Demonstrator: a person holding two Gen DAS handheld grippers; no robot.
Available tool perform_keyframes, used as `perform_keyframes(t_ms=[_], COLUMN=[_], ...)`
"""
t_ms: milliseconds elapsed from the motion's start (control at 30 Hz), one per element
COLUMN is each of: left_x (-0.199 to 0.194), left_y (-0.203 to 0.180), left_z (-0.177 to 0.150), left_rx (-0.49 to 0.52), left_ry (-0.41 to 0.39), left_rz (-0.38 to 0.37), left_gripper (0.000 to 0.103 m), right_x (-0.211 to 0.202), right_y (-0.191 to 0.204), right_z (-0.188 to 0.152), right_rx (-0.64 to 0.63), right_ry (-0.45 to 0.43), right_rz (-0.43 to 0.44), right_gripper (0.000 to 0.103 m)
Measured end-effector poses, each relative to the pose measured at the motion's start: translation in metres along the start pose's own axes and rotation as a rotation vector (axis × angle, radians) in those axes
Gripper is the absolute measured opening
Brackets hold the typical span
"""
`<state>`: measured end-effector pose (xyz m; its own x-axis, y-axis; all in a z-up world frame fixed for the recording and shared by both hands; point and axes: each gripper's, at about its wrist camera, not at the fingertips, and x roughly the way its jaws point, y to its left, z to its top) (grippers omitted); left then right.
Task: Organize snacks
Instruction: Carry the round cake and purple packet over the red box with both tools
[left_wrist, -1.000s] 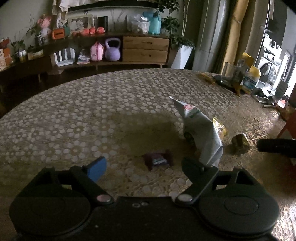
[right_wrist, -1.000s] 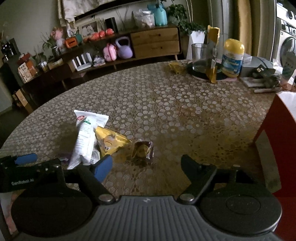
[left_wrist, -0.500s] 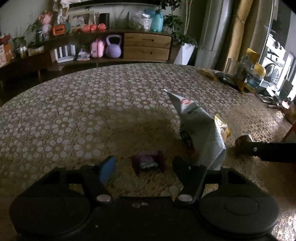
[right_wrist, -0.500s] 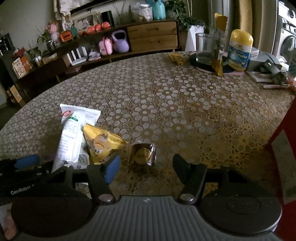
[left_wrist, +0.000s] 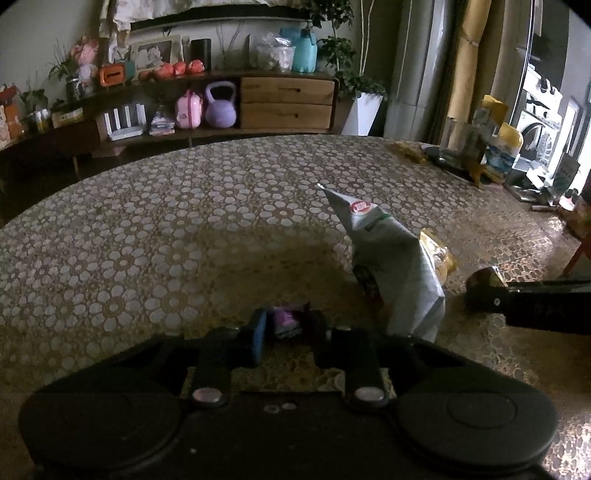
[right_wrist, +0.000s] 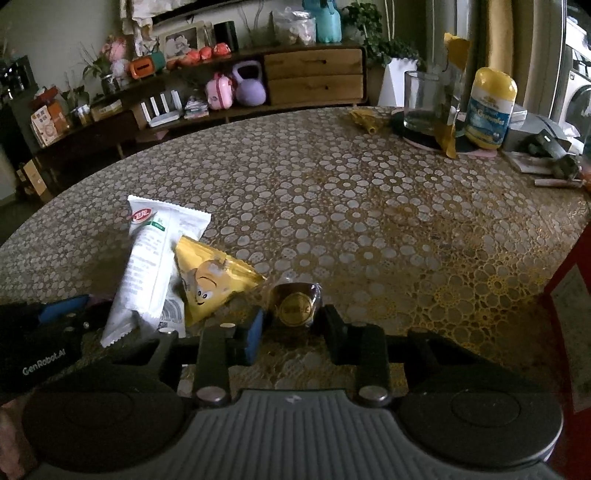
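Note:
My left gripper (left_wrist: 286, 323) is shut on a small purple-wrapped candy (left_wrist: 284, 320) lying on the patterned table (left_wrist: 184, 229). My right gripper (right_wrist: 293, 319) is closed around a small dark candy with a gold label (right_wrist: 295, 304), its jaws touching both sides. A long white snack packet (right_wrist: 155, 258) and a yellow snack bag (right_wrist: 210, 280) lie just left of the right gripper. In the left wrist view the white packet (left_wrist: 391, 258) stands right of the left gripper, with the yellow bag (left_wrist: 437, 254) behind it and the right gripper's finger (left_wrist: 517, 299) at the far right.
At the table's far right stand a glass (right_wrist: 424, 103), a yellow-lidded jar (right_wrist: 491, 109), a yellow wrapper (right_wrist: 364, 118) and some clutter (right_wrist: 546, 155). A red object (right_wrist: 569, 317) borders the table's right edge. A sideboard (left_wrist: 288, 99) stands beyond the table.
Both grippers moved forward and down and closed from wide open: the left onto the purple candy, the right onto the gold-label candy.

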<state>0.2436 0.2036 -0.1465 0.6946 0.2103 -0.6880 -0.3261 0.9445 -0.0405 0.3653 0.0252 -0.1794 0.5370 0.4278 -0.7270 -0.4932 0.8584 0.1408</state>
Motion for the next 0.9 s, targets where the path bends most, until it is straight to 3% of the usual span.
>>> perform_keyframes(t_ms=[400,900], left_x=[-0.031,-0.105], left_y=[0.0,-0.039], left_z=[-0.002,-0.002], left_rx=[-0.006,0.062], left_ry=[-0.024,-0.041], left_rz=[-0.053,-0.168], left_gripper=[0.019,0.019], right_x=[-0.045,-0.147], right_y=[-0.009,-0.017], right_z=[-0.017,-0.042], right_rx=[0.047,0.062], right_ry=[-0.009,-0.016], right_rz=[0.018,0.011], right_gripper=[0.033,0.033])
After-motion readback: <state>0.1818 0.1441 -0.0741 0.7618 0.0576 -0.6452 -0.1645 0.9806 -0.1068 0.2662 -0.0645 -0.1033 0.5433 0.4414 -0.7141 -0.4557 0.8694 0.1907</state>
